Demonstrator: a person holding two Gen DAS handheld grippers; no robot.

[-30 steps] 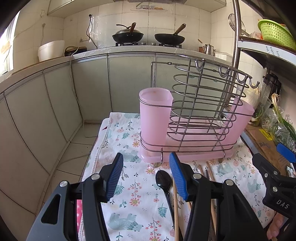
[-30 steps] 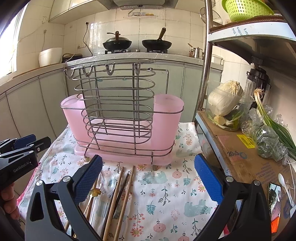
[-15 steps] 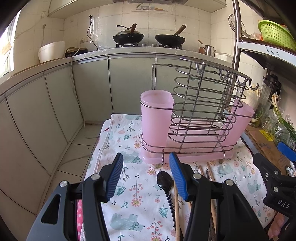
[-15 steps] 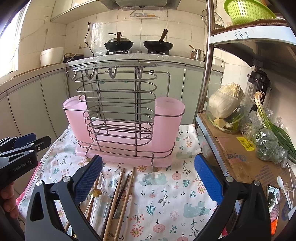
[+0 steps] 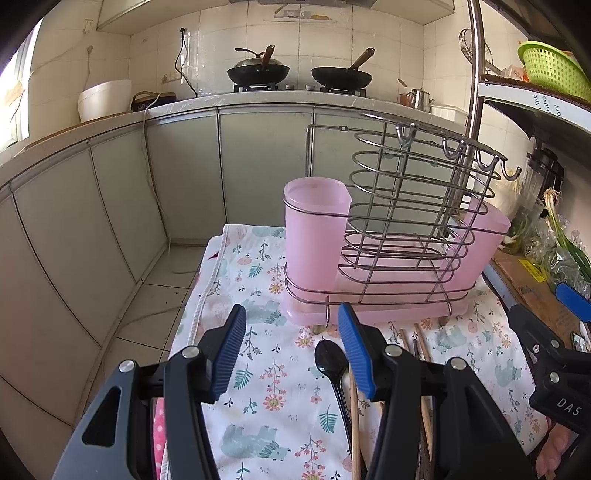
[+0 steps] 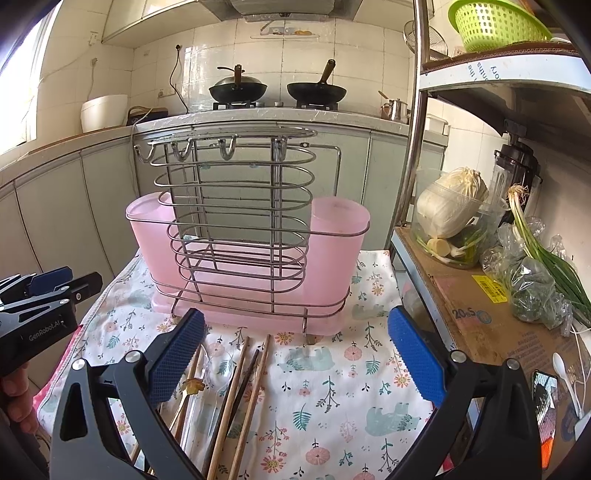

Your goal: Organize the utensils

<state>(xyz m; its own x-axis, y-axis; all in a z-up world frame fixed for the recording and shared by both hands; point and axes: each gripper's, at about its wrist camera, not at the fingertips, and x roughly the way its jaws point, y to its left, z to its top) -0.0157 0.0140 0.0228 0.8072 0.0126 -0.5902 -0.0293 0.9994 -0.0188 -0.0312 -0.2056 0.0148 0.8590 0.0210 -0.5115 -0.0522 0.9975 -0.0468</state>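
Observation:
A wire utensil rack (image 5: 413, 206) (image 6: 236, 218) with a pink cup at each end stands on a floral cloth (image 5: 266, 373) (image 6: 332, 376). A black spoon (image 5: 328, 360), wooden chopsticks (image 6: 240, 391) and a gold-handled utensil (image 6: 192, 387) lie on the cloth in front of the rack. My left gripper (image 5: 291, 354) is open and empty, left of the black spoon. My right gripper (image 6: 295, 362) is open wide and empty above the chopsticks. The right gripper shows in the left wrist view (image 5: 546, 354); the left shows in the right wrist view (image 6: 44, 299).
A shelf unit on the right holds a cardboard box (image 6: 491, 314), cabbage in a clear tub (image 6: 450, 218), bagged greens (image 6: 535, 288) and a green basket (image 6: 495, 22). Grey cabinets (image 5: 110, 206) and two woks (image 5: 295, 70) on a stove lie behind. The floor drops off left of the cloth.
Both grippers have pulled back slightly from the rack and stay open. Nothing has been picked up.

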